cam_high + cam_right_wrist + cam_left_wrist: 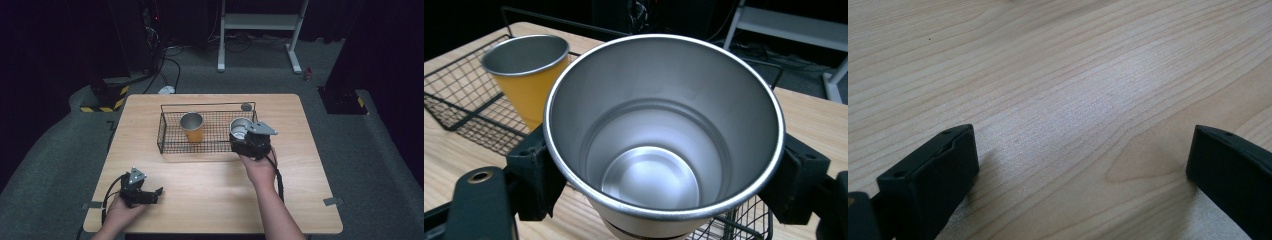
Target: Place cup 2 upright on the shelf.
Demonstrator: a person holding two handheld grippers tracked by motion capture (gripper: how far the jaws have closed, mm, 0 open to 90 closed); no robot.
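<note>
Right claw (pixel 659 170) pinches the steel cup (pixel 664 130) over the wire basket (pixel 170 142); left claw (pixel 1083 165) rests spread on the surface (pixel 210 190).

Table (pixel 210 195): I note a wire basket (pixel 172 145) on its far half, about centred. Inside, left of middle: one cup (pixel 192 127), upright. At the basket's right end: a second cup (pixel 240 127), upright, between the jaws of my right gripper (pixel 240 136), which sits at the basket's near right corner. My left gripper (pixel 152 194) lies on the table's near left part, well apart from the basket.
</note>
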